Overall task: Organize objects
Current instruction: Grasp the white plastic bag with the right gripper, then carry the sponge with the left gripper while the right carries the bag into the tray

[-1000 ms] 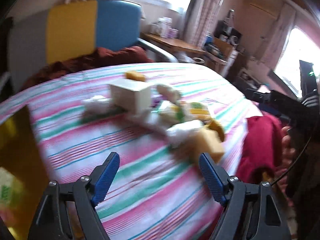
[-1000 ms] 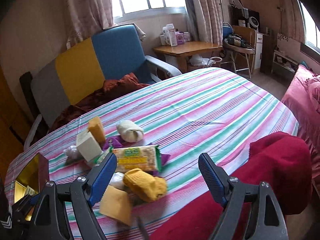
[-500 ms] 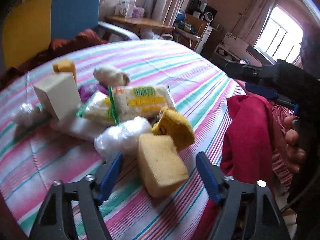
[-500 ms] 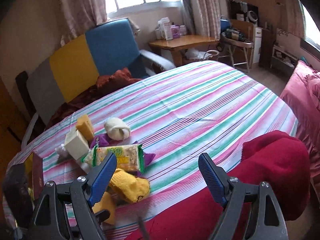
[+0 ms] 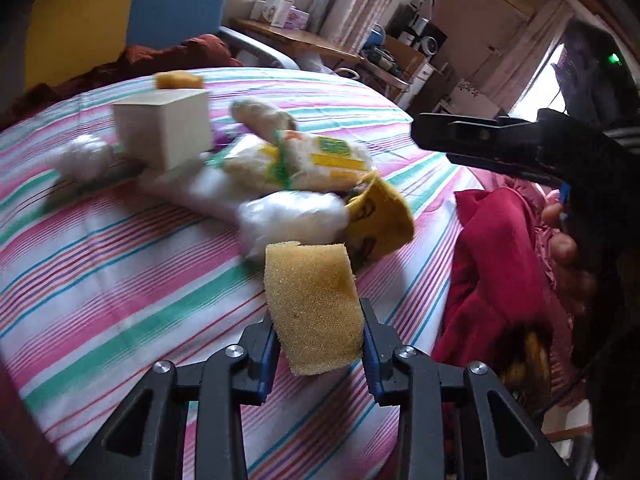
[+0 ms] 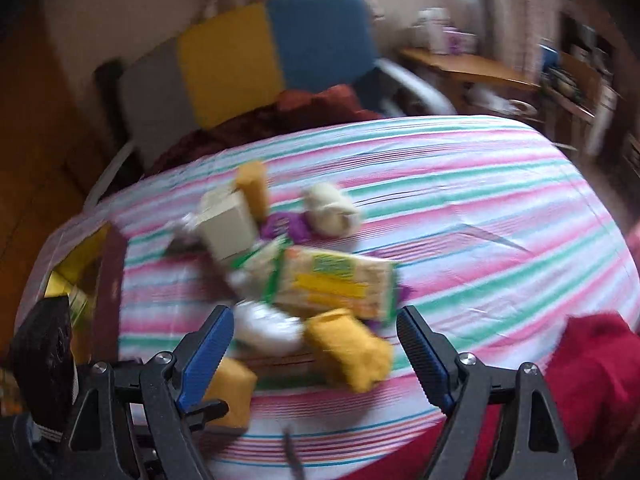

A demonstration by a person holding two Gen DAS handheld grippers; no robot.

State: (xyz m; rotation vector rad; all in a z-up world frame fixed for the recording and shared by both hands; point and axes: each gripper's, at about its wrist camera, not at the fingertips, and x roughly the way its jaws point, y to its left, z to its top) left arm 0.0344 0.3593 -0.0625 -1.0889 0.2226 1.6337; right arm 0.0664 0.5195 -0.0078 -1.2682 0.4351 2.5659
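Observation:
My left gripper point(image 5: 319, 332) is shut on a yellow sponge point(image 5: 312, 304), its blue pads pressing both sides at the near edge of the striped bed point(image 5: 120, 260). The right wrist view shows the same sponge point(image 6: 234, 384) at lower left. Behind it lies a pile: a yellow sock point(image 5: 380, 216), a clear plastic bag point(image 5: 288, 216), a noodle packet point(image 5: 320, 160), a white box point(image 5: 164, 132), a cream roll point(image 5: 260, 114) and a second sponge point(image 5: 178, 80). My right gripper point(image 6: 314, 320) hangs open above the yellow sock point(image 6: 348, 348) and noodle packet point(image 6: 336, 284), touching nothing.
A red cloth point(image 5: 492, 260) is bunched at the bed's right edge, next to a person's hand point(image 5: 564, 248). An open gold-lined box point(image 6: 76, 276) sits at the bed's left end. A blue, yellow and grey armchair point(image 6: 280, 52) stands behind the bed.
My left gripper came down to the nearest yellow sponge and shut on it. The right gripper swung left over the pile, its jaws as wide as before.

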